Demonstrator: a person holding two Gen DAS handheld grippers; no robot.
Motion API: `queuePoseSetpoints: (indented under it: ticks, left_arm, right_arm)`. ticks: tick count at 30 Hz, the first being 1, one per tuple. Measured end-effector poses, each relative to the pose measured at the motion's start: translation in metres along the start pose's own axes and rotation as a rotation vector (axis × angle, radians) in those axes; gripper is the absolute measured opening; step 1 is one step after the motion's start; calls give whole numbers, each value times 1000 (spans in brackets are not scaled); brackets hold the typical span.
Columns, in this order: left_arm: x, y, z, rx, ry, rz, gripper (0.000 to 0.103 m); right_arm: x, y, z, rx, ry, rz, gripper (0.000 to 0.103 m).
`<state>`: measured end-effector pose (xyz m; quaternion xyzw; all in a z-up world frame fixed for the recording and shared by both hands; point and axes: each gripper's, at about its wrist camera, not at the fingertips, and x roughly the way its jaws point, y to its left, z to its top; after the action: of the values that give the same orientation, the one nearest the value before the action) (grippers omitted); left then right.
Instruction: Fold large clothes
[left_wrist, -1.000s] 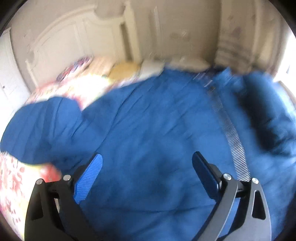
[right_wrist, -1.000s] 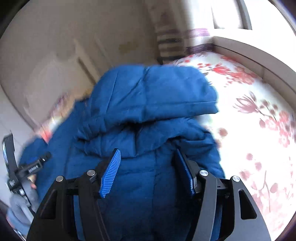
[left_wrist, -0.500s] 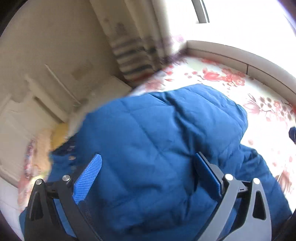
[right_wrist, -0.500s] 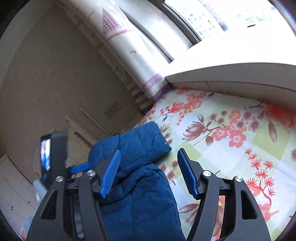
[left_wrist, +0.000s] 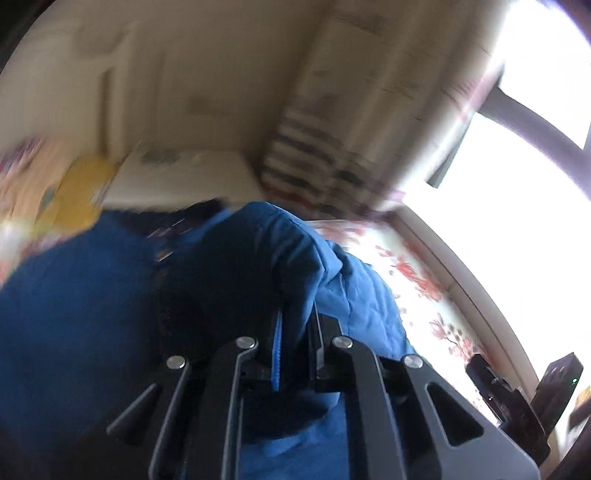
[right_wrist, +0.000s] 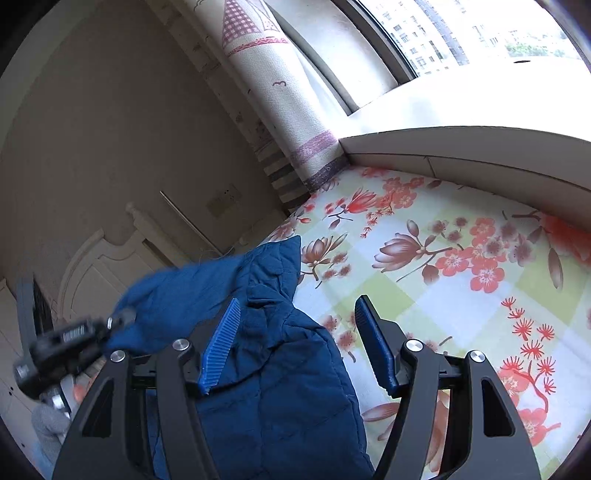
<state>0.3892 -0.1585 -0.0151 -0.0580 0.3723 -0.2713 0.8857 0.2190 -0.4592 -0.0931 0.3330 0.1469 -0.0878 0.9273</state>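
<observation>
While clamped tight by the left gripper (left_wrist: 295, 332) on a fold of hood, lies spread as a blue quilted jacket (right_wrist: 280, 387) on the floral bedsheet (right_wrist: 461, 258). Right gripper (right_wrist: 295, 347) wide apart, gripping nothing. Farther off, curtain (right_wrist: 273, 96), window (right_wrist: 480, 33).

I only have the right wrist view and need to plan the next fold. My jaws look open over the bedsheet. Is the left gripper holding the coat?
Observer: Yes. The left gripper is shut on a fold of the blue coat.
Operator: Is that fold lifted or lying flat?
Observer: It bulges up just ahead of the fingers, darker than the rest.
Operator: Anything past the coat on that side?
Observer: A yellow pillow, blurred, near the headboard end.
</observation>
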Motion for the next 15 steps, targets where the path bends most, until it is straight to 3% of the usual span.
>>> queuePoseSetpoints:
  ticks: [3, 5, 6, 7, 8, 11, 15]
  left_arm:
    - [5, 50, -15, -109, 69, 77, 18]
    - [4, 66, -24, -137, 94, 103, 49]
    - [-1, 64, -28, -107, 79, 130, 57]
    - [-5, 57, -30, -62, 63, 153, 71]
    - [-8, 45, -32, 4, 52, 168, 79]
    - [-23, 8, -40, 224, 19, 231, 88]
    - [-24, -51, -55, 549, -24, 323, 94]
  right_arm:
    - [1, -1, 0, 7, 9, 0, 64]
    - [3, 1, 0, 2, 15, -3, 64]
    - [3, 1, -1, 1, 17, -4, 64]
    - [3, 1, -1, 0, 17, -3, 65]
    - [3, 1, -1, 0, 17, -2, 65]
    - [3, 1, -2, 2, 18, -3, 65]
    - [4, 2, -3, -10, 23, -1, 65]
